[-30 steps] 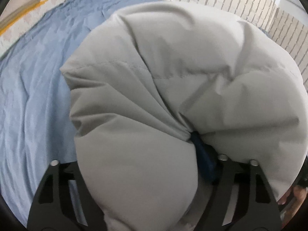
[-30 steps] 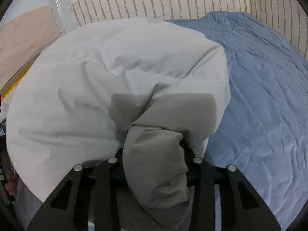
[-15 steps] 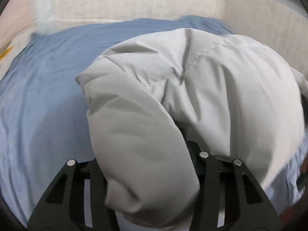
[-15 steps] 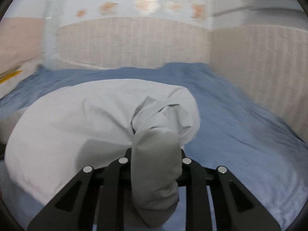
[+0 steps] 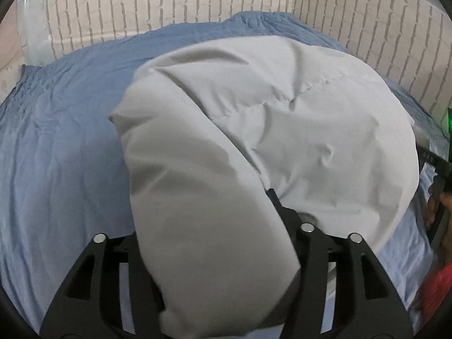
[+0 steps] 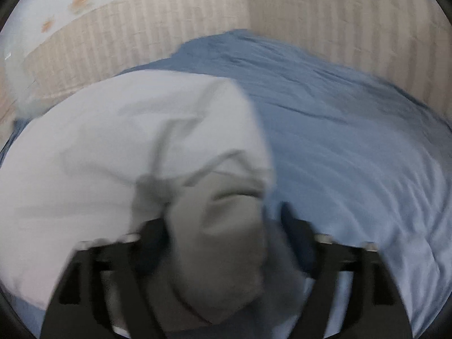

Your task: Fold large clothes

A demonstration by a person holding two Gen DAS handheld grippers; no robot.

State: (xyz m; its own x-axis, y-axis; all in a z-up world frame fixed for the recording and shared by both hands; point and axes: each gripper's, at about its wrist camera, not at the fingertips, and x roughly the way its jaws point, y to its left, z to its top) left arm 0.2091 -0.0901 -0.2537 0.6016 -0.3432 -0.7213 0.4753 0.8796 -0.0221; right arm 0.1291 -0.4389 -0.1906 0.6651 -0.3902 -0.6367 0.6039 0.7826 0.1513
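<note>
The grey padded jacket (image 5: 282, 130) lies bunched on the blue bed sheet (image 5: 56, 155), its bulk rising toward the brick-pattern wall (image 5: 169, 5) beyond the sheet's far edge. The left claw (image 5: 214, 226) is clamped on a thick roll of the jacket's nearer edge; the fabric fills the space between its fingers and hides the tips. In the right wrist view the right claw (image 6: 223, 234) has a darker grey end of the jacket (image 6: 223, 226) bunched between its fingers, but the frame is motion-blurred and a gap shows beside the right-hand finger (image 6: 296, 234), so I cannot tell whether it grips or has let go. The step in hand looks like carrying the nearer edge over the jacket's body toward the wall side. To do it well, both claws should travel level and together, so the fold line runs straight; the padding is springy and will puff back, so the edge is best laid right down onto the layer beneath and pressed before release. A slack right-side hold would let that corner slip and skew the fold
</note>
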